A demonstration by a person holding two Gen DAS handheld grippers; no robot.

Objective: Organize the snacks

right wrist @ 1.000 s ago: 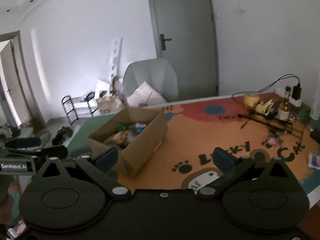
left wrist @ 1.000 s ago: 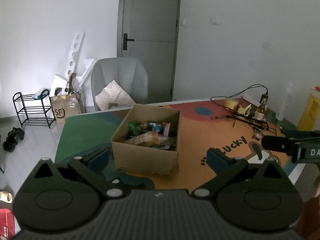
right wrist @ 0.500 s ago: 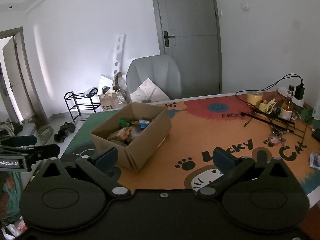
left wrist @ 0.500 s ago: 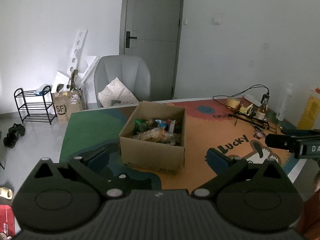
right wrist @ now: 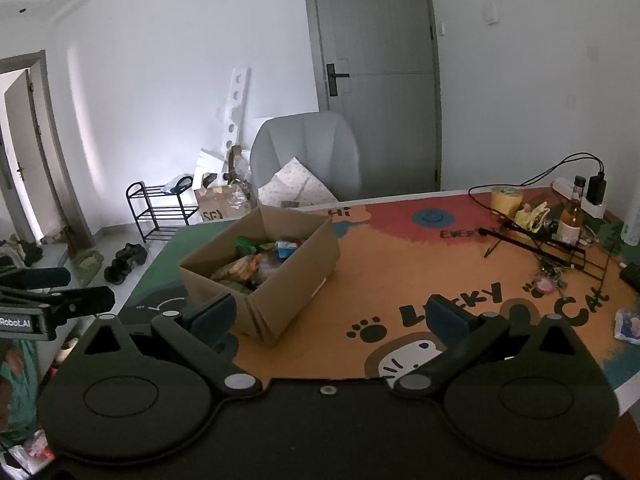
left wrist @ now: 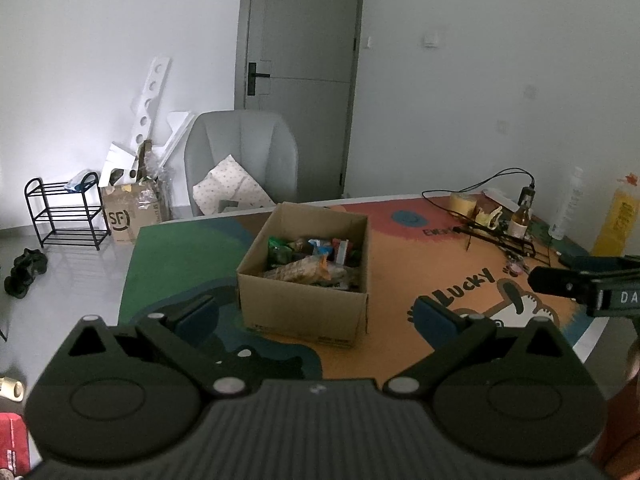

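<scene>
Far to the left of the left gripper (left wrist: 314,314), a black shoe rack (left wrist: 64,212) is seen on the floor, with an SF-marked carton (left wrist: 128,216) just beside it. The left gripper is held wide apart, nothing between its blue pads (left wrist: 198,314), and it is poised above the near edge of the table mat (left wrist: 180,256). Straight ahead of it, between the two fingers, the cardboard box (left wrist: 304,312) is framed, open at the top, with snack packets (left wrist: 310,260) piled inside. Beyond the box, a grey chair (left wrist: 240,152) is seen with a spotted cushion (left wrist: 230,192) on its seat. To the right of this claw, the other tool's dark fingers are caught at the frame edge.

Over to the right wrist view now. The left tool is glimpsed at the far left edge. The right gripper (right wrist: 338,316) is likewise spread open and empty, hovering over the cartoon-cat mat (right wrist: 400,256). The cardboard box (right wrist: 288,276) is placed ahead and to the left of it, its near corner just beyond the left pad (right wrist: 212,312), the snacks (right wrist: 256,262) visible within. Ahead and to the right, well apart from the claw, a roll of tape (right wrist: 506,200), a small brown bottle (right wrist: 572,216) and a black wire rack (right wrist: 540,244) are clustered. A small wrapped packet (right wrist: 628,322) is lying at the mat's far right edge.
</scene>
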